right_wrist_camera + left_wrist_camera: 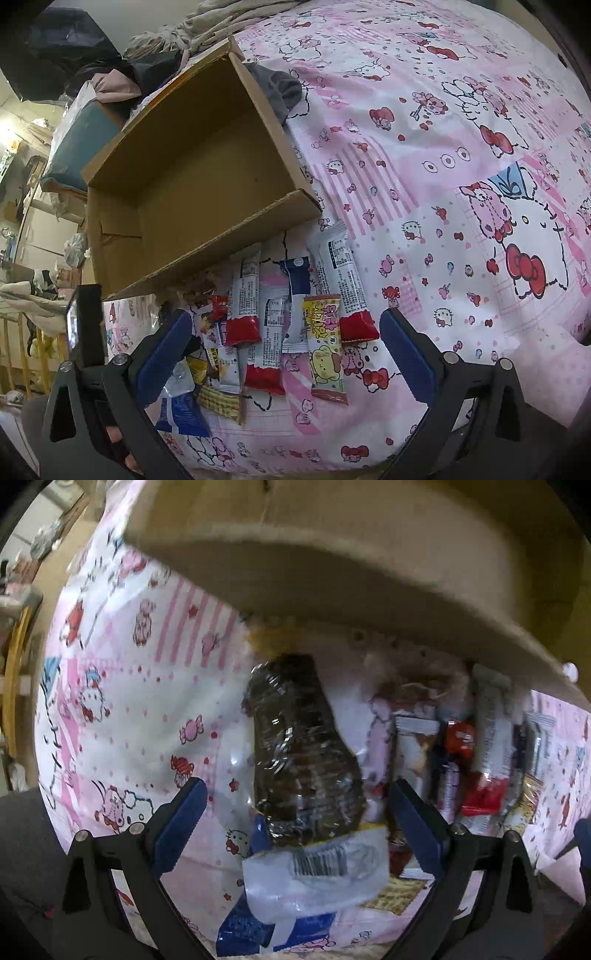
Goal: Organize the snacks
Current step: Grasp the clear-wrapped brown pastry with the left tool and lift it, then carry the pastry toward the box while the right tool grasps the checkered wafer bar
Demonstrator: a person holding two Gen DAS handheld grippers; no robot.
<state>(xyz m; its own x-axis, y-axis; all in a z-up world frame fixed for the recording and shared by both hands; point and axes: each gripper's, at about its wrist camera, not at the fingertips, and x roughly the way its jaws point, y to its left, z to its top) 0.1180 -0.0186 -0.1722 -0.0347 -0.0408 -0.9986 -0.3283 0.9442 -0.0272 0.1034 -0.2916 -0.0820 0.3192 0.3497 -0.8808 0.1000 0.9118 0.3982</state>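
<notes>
A pile of wrapped snacks (288, 325) lies on a pink cartoon-print bedsheet (443, 147) in front of an open, empty cardboard box (192, 177). In the left wrist view, my left gripper (295, 805) is open around a dark cookie packet (299, 753) with a clear barcoded end, its fingers apart on either side. More snacks (461, 760) lie to its right under the box edge (332, 576). My right gripper (284, 350) is open and empty, hovering over the snack pile, above a yellow cartoon packet (325, 350).
Clothes and a grey garment (280, 88) lie behind the box. A teal cushion (81, 144) and room clutter sit at the left. A phone-like dark device (85, 325) shows beside the right gripper's left finger.
</notes>
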